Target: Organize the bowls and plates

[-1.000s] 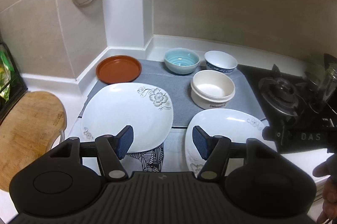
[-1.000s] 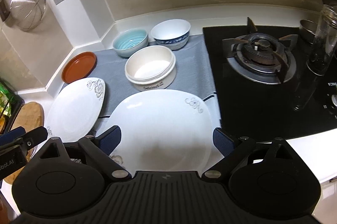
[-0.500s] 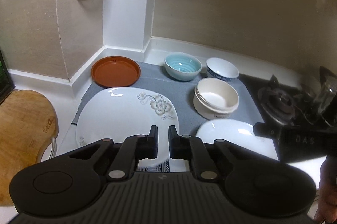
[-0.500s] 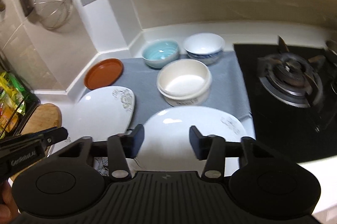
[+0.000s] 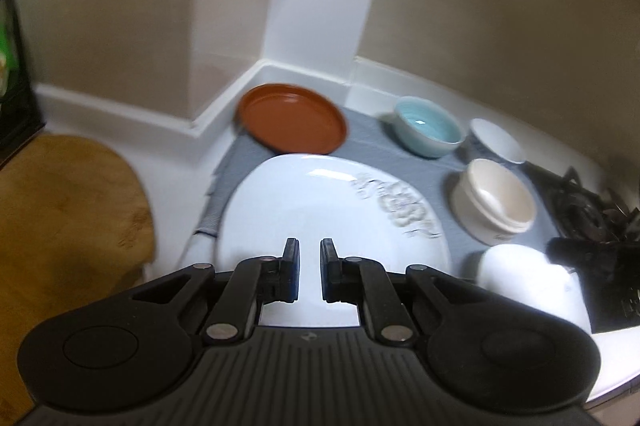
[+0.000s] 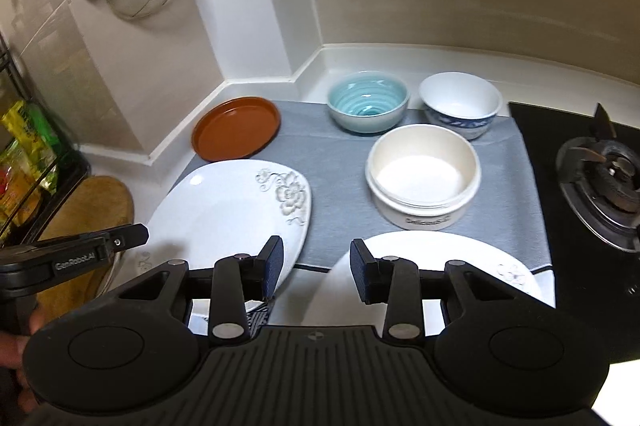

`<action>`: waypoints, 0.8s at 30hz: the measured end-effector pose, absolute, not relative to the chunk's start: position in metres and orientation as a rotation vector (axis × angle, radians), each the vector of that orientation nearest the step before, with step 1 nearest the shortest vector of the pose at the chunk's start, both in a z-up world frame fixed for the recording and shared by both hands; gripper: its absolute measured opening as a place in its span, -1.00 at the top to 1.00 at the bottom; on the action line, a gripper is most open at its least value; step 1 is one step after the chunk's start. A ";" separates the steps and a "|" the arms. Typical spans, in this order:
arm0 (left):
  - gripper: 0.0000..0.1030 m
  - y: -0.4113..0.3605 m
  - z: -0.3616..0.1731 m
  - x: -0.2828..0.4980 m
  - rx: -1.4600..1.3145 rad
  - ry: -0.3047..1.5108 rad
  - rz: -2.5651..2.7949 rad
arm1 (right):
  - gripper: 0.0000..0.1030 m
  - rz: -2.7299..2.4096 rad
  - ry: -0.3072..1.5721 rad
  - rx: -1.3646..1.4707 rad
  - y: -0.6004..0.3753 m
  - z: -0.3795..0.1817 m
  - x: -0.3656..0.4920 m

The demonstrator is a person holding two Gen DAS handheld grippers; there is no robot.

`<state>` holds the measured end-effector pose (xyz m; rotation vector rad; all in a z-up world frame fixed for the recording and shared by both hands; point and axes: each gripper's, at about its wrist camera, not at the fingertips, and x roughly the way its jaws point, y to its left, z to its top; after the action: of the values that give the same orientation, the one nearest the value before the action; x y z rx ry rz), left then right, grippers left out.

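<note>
**Plates lying under both grippers**

Left plate [image 5: 320,210] sitting on grey mat [image 6: 340,162], just beyond left gripper [image 5: 310,262], jaws closed on nothing. Right plate [image 6: 420,254] lying beneath right gripper [image 6: 316,266], jaws just narrowing, half apart, holding nothing. Bowls [image 6: 424,174] standing behind.

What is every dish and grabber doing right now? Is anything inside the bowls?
Brown round plate: flat on the grey mat, empty.
Left white flowered plate: lying flat, empty.
Right white plate: lying flat, empty.
Light blue bowl: upright, empty.
Blue-patterned white bowl: upright, empty.
Cream bowl: upright, empty.
Left gripper: shut, holding nothing.
Right gripper: partly open, holding nothing.
</note>
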<state>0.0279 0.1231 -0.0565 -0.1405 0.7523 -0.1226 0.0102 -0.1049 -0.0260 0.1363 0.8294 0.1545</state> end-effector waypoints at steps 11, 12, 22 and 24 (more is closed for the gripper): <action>0.76 0.164 -0.076 0.055 -0.216 0.800 -0.020 | 0.23 0.158 0.896 0.122 -0.095 -0.042 0.045; 0.75 0.167 -0.078 0.059 -0.232 0.804 -0.016 | 0.23 0.158 0.904 0.132 -0.095 -0.044 0.050; 0.64 0.181 -0.095 0.088 -0.304 0.832 -0.025 | 0.07 0.186 0.972 0.119 -0.077 -0.070 0.093; 0.64 0.181 -0.100 0.093 -0.314 0.844 -0.040 | 0.07 0.186 0.993 0.124 -0.076 -0.076 0.101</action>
<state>0.0929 0.1815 -0.0998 -0.3137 0.8435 -0.0396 0.1011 -0.0755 -0.0764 0.1243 0.9928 0.1860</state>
